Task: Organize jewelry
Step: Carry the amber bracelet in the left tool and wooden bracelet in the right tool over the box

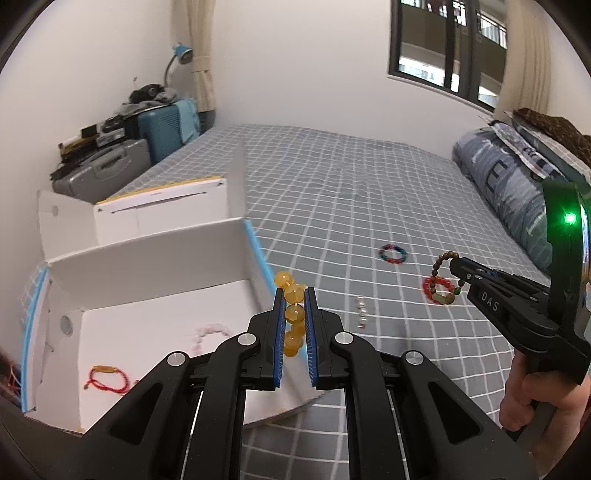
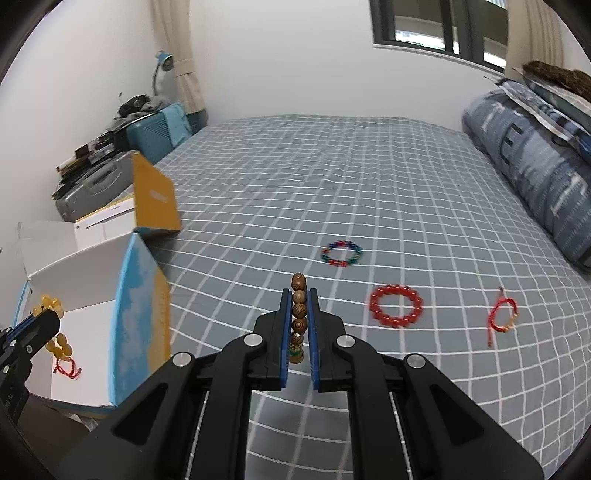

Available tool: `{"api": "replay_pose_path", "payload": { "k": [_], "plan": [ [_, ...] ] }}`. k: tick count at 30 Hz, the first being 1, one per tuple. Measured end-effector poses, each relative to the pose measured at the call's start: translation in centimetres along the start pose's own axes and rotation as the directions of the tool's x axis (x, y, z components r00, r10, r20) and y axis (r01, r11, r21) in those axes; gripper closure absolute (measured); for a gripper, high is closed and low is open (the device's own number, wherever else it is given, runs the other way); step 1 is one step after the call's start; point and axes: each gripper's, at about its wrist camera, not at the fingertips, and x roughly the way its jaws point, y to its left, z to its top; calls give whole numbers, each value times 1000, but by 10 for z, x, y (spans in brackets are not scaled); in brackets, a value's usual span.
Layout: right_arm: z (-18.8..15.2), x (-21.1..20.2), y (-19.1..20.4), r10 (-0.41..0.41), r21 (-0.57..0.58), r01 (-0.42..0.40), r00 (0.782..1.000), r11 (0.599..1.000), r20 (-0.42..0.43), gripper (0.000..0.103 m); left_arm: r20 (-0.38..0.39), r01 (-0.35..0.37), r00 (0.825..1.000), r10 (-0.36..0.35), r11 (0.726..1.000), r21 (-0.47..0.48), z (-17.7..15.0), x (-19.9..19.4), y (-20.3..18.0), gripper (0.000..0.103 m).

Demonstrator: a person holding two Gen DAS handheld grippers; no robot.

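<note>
Left wrist: pink bracelet (image 1: 207,334) blurred inside box (image 1: 147,258).

Grey checked bed (image 2: 332,177) under a dark-framed window (image 2: 439,29); white walls, suitcases (image 1: 122,162) and blue lamp (image 1: 183,53) left of it.

Black claw (image 1: 294,295), blue finger pads (image 1: 277,332), silver screws, "DAS" marking, green light

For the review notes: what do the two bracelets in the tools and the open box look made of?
Yellow bracelet in the left tool: translucent amber-like beads, glossy, maybe resin or glass. Brown bracelet in the right tool: wood by its look, with dark grain stripes and a soft sheen. Box: white cardboard, matt inside, with thin folded walls and a printed blue and yellow outside.
</note>
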Motion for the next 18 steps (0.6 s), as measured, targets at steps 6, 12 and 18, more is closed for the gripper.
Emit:
{"api": "replay_pose_path", "payload": {
  "k": [6, 12, 18],
  "plan": [
    [3, 5, 35, 52, -27, -52, 999, 998, 3, 96, 0, -42, 999, 42, 999, -35, -2, -5, 33, 94],
    [4, 7, 68, 85, -62, -85, 996, 994, 4, 96, -11, -79, 997, 78, 995, -62, -5, -6, 61, 94],
    [5, 1, 96, 122, -87, -120, 992, 989, 15, 96, -20, -122, 993, 120, 988, -90, -7, -13, 84, 94]
  ]
}}
